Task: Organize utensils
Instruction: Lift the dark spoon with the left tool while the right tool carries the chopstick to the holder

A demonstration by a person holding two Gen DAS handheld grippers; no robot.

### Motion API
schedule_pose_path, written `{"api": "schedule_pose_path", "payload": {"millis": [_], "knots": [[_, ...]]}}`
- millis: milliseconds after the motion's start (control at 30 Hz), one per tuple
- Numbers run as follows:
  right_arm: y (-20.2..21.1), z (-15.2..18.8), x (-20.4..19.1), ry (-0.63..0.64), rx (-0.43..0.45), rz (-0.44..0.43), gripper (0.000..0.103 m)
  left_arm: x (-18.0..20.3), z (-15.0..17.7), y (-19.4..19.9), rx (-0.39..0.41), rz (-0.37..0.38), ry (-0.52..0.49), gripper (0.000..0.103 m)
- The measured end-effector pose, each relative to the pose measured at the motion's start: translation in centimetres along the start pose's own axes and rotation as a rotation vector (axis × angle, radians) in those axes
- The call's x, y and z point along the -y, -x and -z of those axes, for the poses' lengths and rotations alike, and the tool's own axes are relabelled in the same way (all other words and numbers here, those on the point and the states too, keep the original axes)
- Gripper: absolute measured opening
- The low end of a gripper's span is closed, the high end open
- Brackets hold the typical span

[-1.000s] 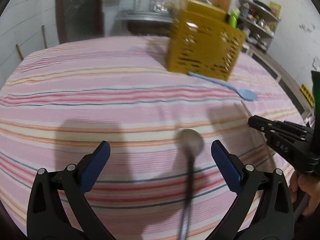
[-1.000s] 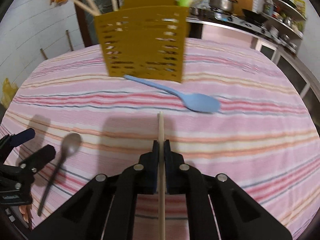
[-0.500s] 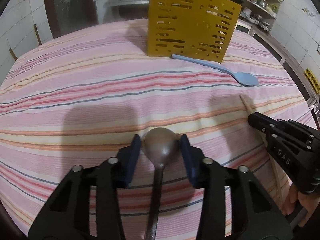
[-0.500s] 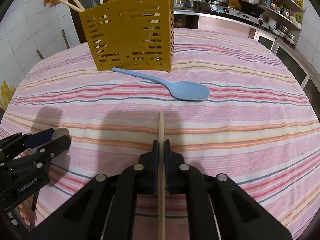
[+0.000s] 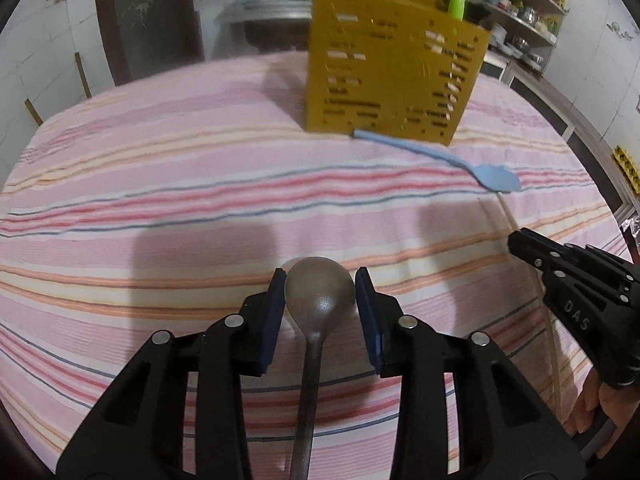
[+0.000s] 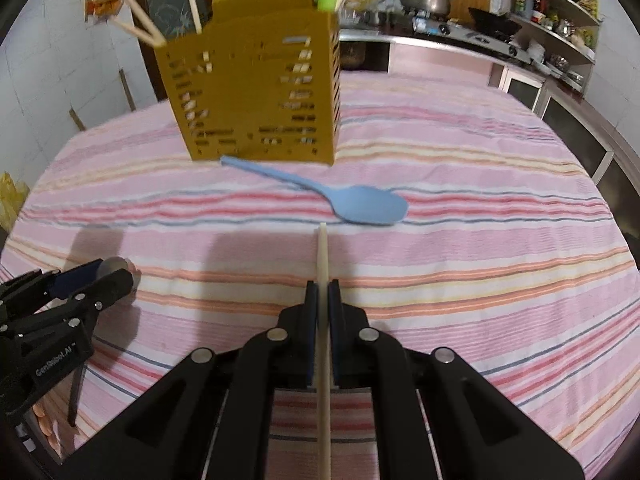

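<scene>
My left gripper [image 5: 320, 280] has just closed its jaws around the bowl of a dark metal spoon [image 5: 318, 300]; the blue pads sit against either side of the bowl, and the handle runs back between the gripper arms toward me. My right gripper [image 6: 323, 292] is clamped narrow on a pale wooden chopstick [image 6: 323, 264], whose tip pokes forward past the pads. Both grippers hang over a table covered with a pink striped cloth [image 5: 160, 184]. Ahead of me on the cloth stands a yellow slotted utensil holder [image 6: 256, 88], upright, with several chopsticks and a green item sticking out of its top. A light blue plastic spoon [image 6: 360, 208] lies flat on the cloth, its handle end just at the foot of the holder and its bowl toward my right gripper. From the left view I see the right gripper at the right edge, with a person's fingers beneath it
</scene>
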State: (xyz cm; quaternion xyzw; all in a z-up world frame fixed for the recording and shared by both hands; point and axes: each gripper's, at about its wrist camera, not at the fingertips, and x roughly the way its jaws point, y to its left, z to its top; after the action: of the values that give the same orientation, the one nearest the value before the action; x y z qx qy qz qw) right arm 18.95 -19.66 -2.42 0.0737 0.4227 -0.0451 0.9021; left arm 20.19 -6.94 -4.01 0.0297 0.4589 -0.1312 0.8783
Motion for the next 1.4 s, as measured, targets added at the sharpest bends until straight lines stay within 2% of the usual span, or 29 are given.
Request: {"api": "schedule_pose_path", "payload": {"millis": [500,633,800,1000,1400], "knots": [[7.5,-1.6,0.8,-0.057,0.309,-0.068,0.006,-2.4,-1.0,8.4,0.332,-0.054,0.055,0.034],[8.9,-1.8,0.7,-0.052,0.377,-0.070,0.006,-3.0,-0.9,10.4,0.395,-0.042,0.072,0.034],[9.7,-1.9,0.6,-0.049,0.432,-0.072,0.006,-3.4,-0.7,11.7,0.434,-0.033,0.084,0.034],[10.0,-1.9,0.5,-0.046,0.449,-0.077,0.006,-3.3,-0.4,12.3,0.469,-0.036,0.078,0.034],[11.3,-2.1,0.5,-0.054,0.495,-0.076,0.006,-4.2,-0.1,14.0,0.526,0.015,0.103,0.034]]}}
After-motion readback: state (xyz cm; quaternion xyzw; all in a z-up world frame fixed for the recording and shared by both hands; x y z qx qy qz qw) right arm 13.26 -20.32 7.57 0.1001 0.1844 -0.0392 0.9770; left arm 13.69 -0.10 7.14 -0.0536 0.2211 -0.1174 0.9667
